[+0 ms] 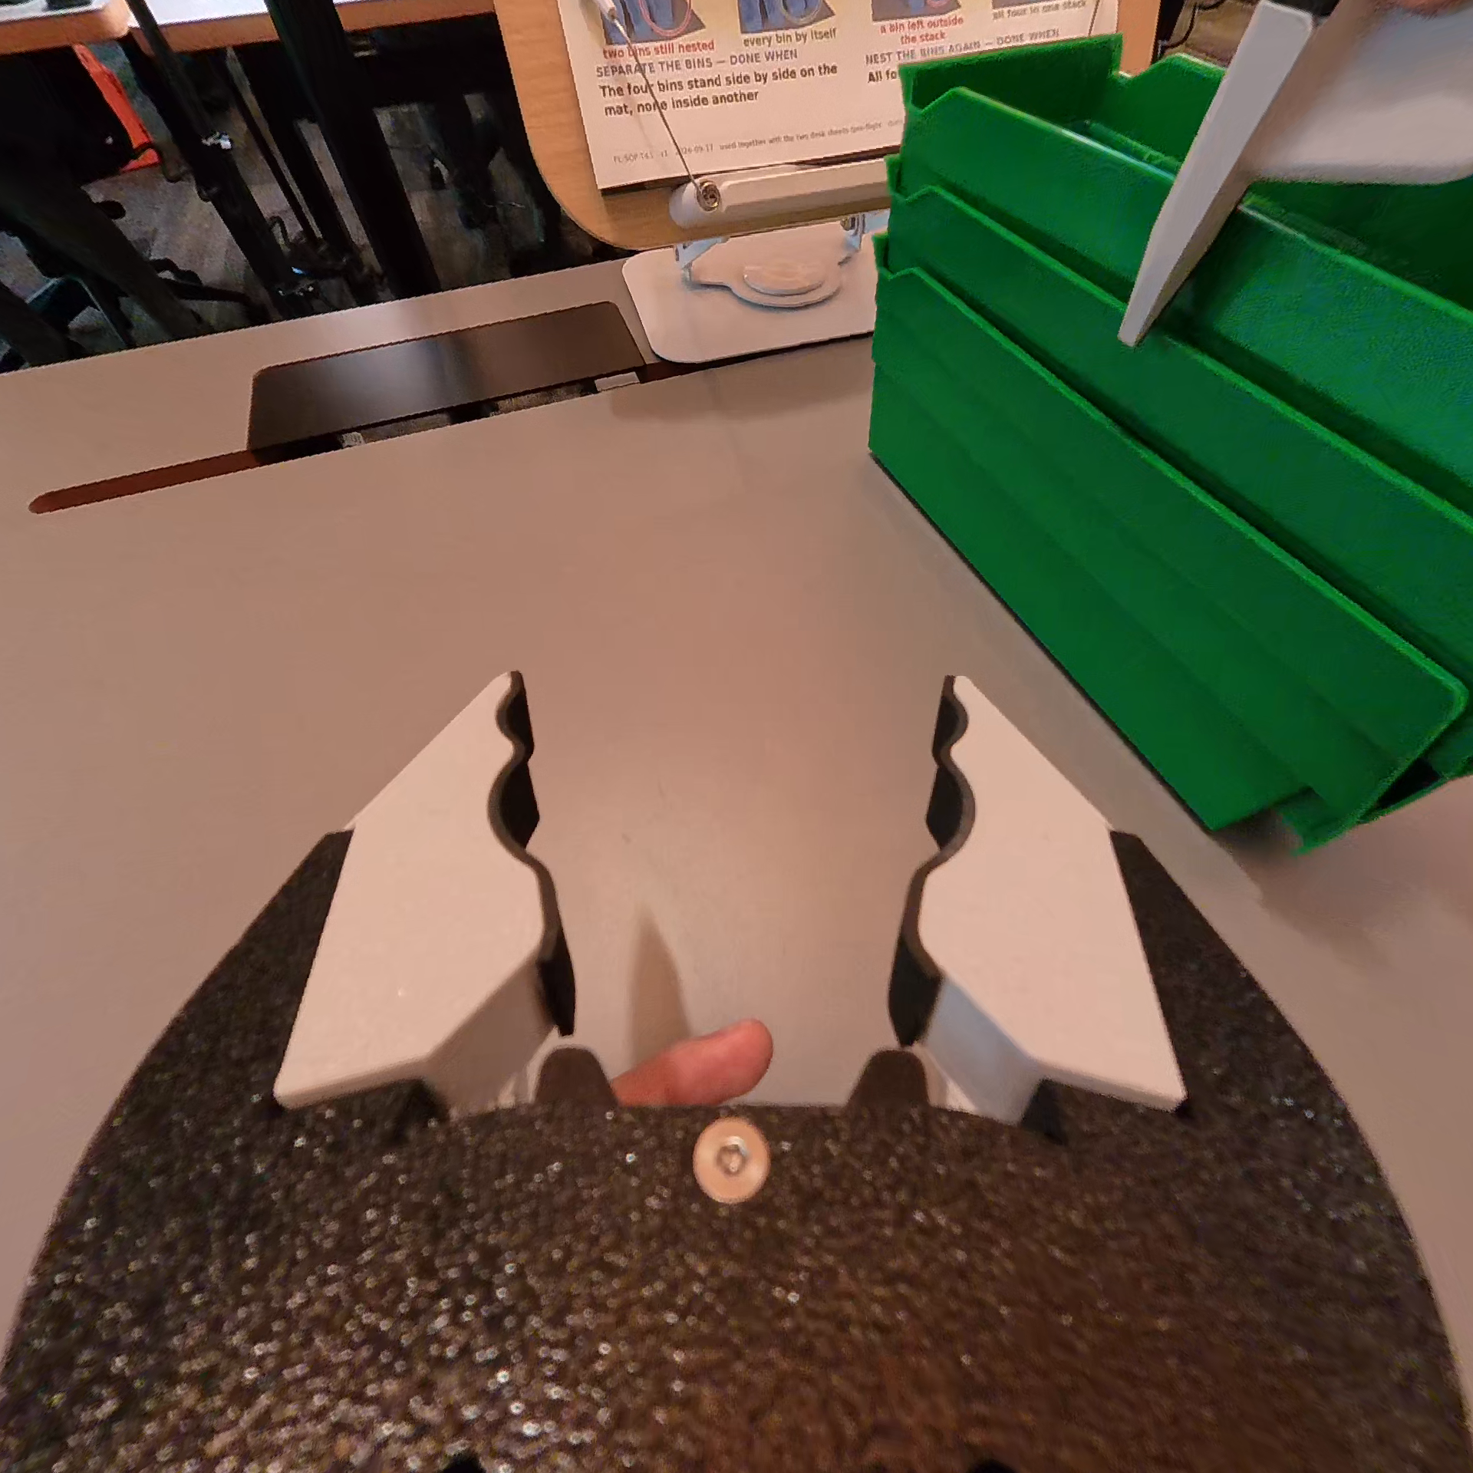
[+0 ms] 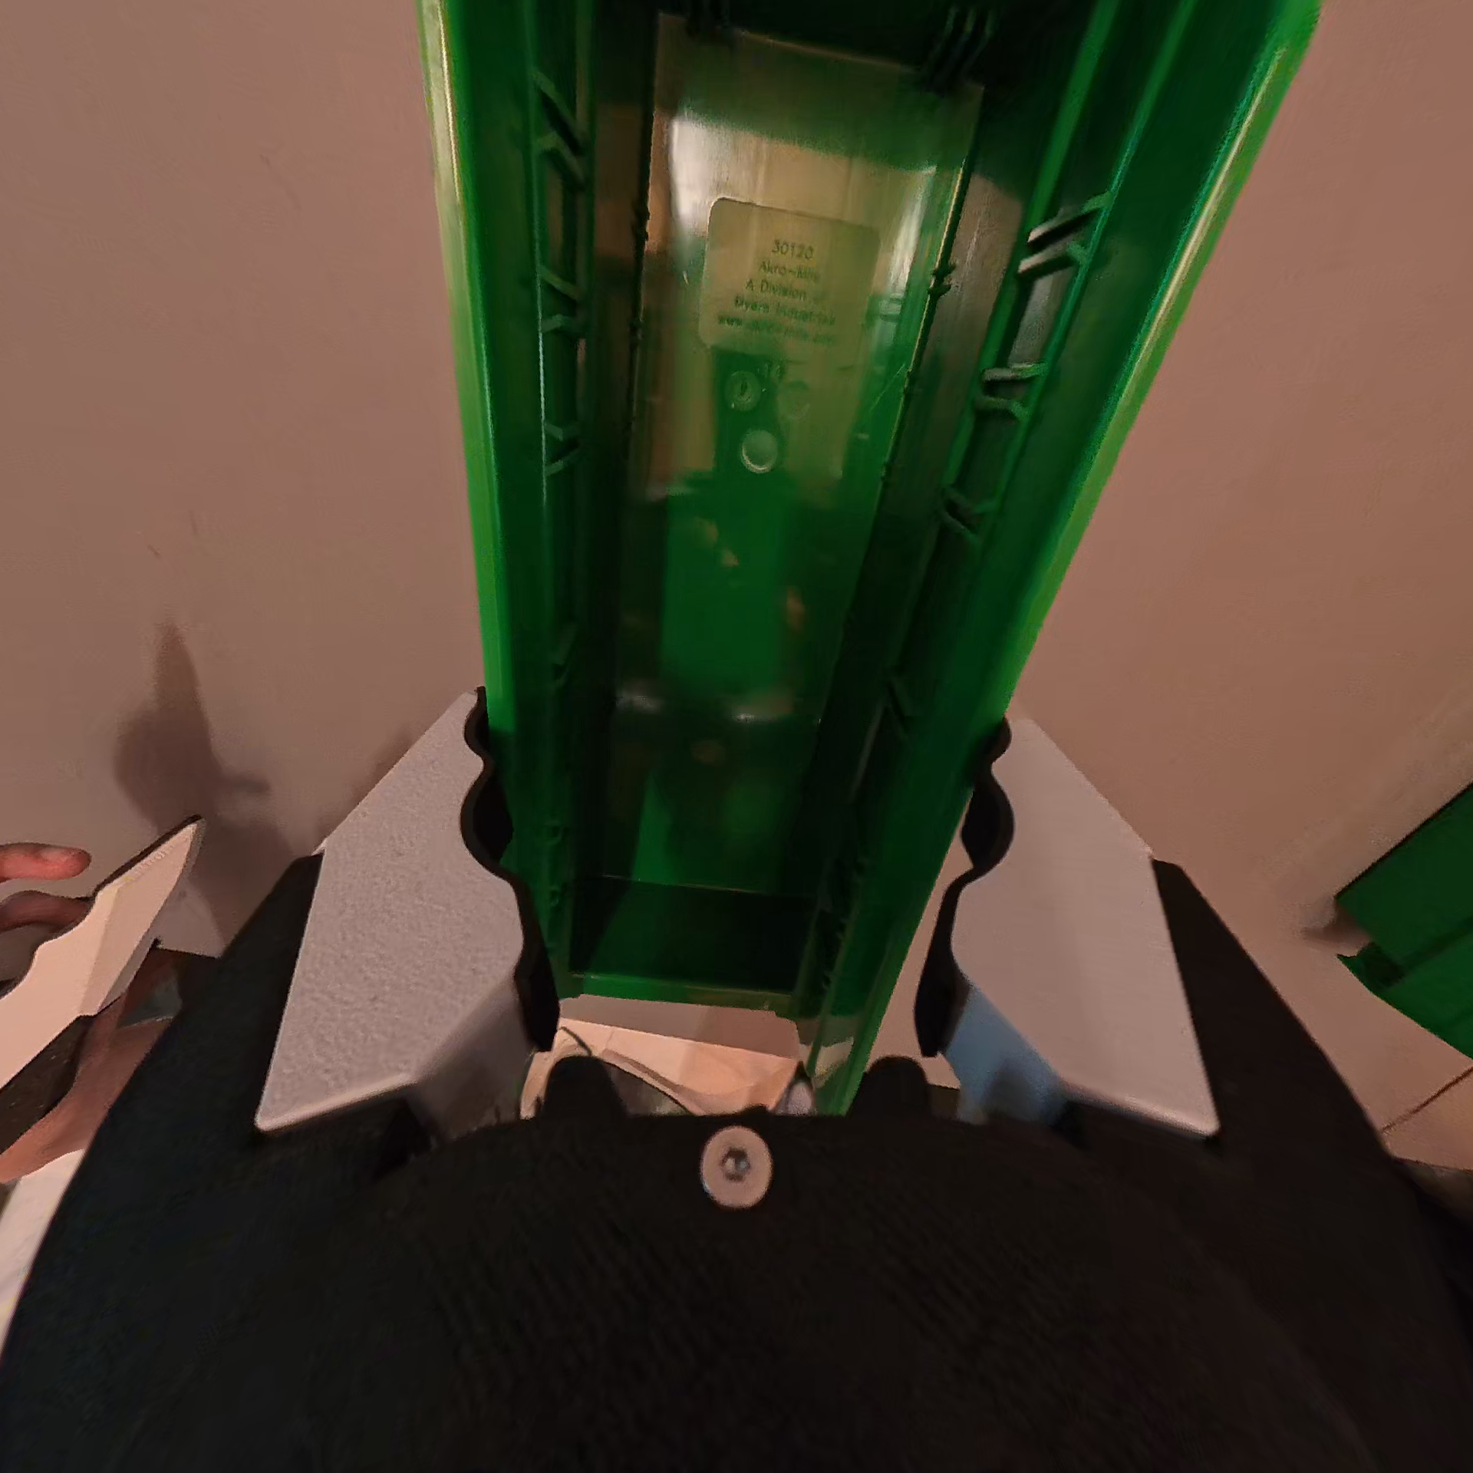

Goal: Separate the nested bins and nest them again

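Between the right tongs (image 2: 737,861), a green bin (image 2: 797,478) is seen from below, its two long walls bracketed by the pads; the tongs appear clamped across its width near one short end. A pale label (image 2: 785,275) is fixed to the glossy underside. The bin's long axis runs straight away from the wrist camera, the far end pointing forward and the base turned toward the lens.

Right of the left tongs (image 1: 733,853), the nested stack of green bins (image 1: 1156,494) stands on the grey table (image 1: 478,638), rims stepped one above another. The long axis of the stack runs from the near right toward the far left. Whether the gripped bin is clear of the stack cannot be told.

The left tongs are held apart and empty above bare table, well apart from the stack. A fingertip (image 1: 701,1064) shows beneath them. An instruction sheet on a stand (image 1: 757,119) sits at the far edge.

Risks, as judged: with the grip near one end only, the bin may pivot or slip; friction between walls may drag a lower bin up, as the stack is not braced.
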`<action>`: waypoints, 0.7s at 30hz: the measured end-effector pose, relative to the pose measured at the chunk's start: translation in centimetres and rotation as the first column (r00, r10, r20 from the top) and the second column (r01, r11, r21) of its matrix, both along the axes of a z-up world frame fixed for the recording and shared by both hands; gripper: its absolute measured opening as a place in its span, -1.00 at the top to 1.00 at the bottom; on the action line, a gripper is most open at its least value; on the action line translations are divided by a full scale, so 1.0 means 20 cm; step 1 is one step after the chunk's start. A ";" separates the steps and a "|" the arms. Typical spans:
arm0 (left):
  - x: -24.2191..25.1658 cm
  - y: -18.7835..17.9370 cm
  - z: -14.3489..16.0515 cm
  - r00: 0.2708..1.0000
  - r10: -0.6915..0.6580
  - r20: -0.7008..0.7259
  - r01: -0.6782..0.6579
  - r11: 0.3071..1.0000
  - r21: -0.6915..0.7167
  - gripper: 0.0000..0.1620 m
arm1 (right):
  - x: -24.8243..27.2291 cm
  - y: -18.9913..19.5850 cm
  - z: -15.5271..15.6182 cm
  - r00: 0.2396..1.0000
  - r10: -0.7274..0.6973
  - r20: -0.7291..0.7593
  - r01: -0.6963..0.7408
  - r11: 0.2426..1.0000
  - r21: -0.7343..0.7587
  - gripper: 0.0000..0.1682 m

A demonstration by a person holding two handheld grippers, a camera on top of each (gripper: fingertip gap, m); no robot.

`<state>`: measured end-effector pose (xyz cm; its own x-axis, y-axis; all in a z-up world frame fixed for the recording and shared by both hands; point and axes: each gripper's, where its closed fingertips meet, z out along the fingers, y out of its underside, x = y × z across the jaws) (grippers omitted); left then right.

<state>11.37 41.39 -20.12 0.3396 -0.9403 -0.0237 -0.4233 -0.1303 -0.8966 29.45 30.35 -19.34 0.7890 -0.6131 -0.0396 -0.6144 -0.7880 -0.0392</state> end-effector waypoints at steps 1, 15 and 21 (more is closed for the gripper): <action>0.00 0.00 0.00 1.000 0.000 0.000 0.000 1.000 -0.001 -0.23 | -0.01 -0.01 0.00 1.000 0.007 -0.003 -0.007 1.000 -0.017 -0.39; -0.01 0.01 -0.02 1.000 -0.005 -0.008 0.005 1.000 -0.017 -0.23 | -0.04 -0.02 0.05 0.997 0.055 -0.052 -0.058 0.996 -0.061 -0.26; 0.00 -0.01 -0.01 1.000 -0.013 -0.009 0.013 1.000 -0.014 -0.23 | -0.03 -0.04 0.09 0.996 0.063 -0.055 -0.067 0.995 -0.073 -0.21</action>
<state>11.35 41.29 -20.35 0.3274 -0.9448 -0.0141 -0.4332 -0.1368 -0.8908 28.82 29.56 -17.63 0.8255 -0.5631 -0.0376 -0.5611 -0.8261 0.0523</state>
